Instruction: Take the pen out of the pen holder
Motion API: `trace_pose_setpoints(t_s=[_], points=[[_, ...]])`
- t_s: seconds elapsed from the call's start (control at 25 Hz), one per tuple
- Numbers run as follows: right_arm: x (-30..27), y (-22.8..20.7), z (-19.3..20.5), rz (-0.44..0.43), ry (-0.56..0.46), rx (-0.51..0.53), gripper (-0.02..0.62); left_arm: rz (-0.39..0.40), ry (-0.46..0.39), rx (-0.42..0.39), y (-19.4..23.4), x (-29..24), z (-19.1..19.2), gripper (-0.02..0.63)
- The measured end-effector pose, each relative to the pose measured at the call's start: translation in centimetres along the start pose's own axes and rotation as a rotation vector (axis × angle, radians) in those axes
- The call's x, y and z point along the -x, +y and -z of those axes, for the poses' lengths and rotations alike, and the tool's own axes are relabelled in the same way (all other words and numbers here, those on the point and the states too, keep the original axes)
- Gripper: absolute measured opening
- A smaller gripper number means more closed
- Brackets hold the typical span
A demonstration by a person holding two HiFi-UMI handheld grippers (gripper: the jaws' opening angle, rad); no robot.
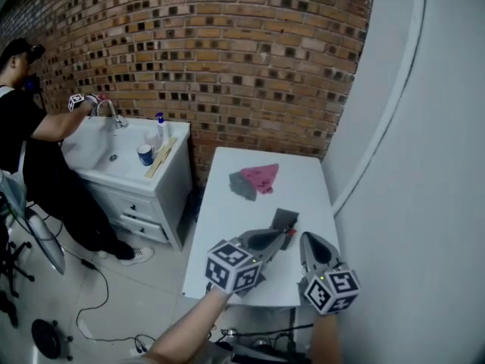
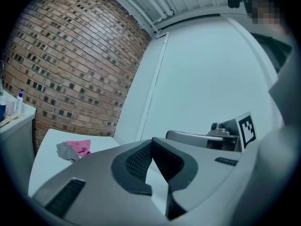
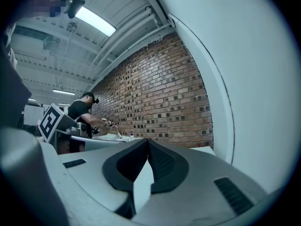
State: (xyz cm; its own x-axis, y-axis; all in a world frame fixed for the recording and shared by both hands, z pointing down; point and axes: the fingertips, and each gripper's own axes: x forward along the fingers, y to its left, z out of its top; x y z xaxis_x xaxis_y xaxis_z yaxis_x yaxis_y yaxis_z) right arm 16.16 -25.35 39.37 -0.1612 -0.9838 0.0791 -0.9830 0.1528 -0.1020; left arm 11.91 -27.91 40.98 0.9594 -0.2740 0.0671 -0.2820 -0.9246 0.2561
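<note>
Pen holder (image 1: pixel 285 218) is the likeliest name for the small dark grey box on the white worktop (image 1: pixel 227 226). It stands toward the near right part of the worktop. Whether a pen stands in it is too small to tell. The left claw (image 1: pixel 284 237) lies level over the worktop with its tip right at the box's near edge. The head view does not show whether they touch or are only just beside each other. In the left gripper view, this claw (image 2: pixel 151 141) has its two jaws pressed together at the tips, with nothing between them. The box itself is out of sight below them.

The right claw (image 1: pixel 307 238) sits just to the right of the left one, near the worktop's right edge and beside the pale wall (image 1: pixel 424 165). It points the same way, and its tip is a little to the right of the box and apart from it. In the right gripper view, its jaws (image 3: pixel 146 141) are likewise closed tight on nothing.

Farther back on the worktop, well apart from both claws, a pink cloth (image 1: pixel 262 176) lies touching a grey cloth (image 1: pixel 242 185). To the left, a person in black (image 1: pixel 30 135) stands at a white sink (image 1: pixel 114 154) against the brick wall (image 1: pixel 227 44).
</note>
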Motion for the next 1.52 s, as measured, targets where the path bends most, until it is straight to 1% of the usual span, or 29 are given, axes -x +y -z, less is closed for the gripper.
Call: trace_pose_setpoints(t_s=[0.48, 0.88, 1.12, 1.32, 1.52], points=[[-0.2, -2.0, 1.0, -0.023, 0.044, 0.020, 0.003, -0.058, 0.011, -0.013, 0.6, -1.5, -0.4, 0.003], [-1.5, -3.5, 2.4, -0.039, 0.064, 0.015, 0.003, -0.087, 0.041, -0.009, 1.5, -2.6, 0.8, 0.003], [-2.9, -5.1, 4.3, -0.016, 0.106, 0.046, 0.003, -0.111, 0.055, -0.010, 2.4, -3.7, 2.0, 0.003], [-4.2, -6.9, 6.5, 0.005, 0.151, 0.053, 0.007, -0.149, 0.073, -0.001, 3.4, -4.4, 3.3, 0.003], [-5.9, -7.9, 9.1, -0.002, 0.211, 0.054, 0.084, -0.171, 0.099, 0.015, 4.4, -4.9, 5.0, 0.003]])
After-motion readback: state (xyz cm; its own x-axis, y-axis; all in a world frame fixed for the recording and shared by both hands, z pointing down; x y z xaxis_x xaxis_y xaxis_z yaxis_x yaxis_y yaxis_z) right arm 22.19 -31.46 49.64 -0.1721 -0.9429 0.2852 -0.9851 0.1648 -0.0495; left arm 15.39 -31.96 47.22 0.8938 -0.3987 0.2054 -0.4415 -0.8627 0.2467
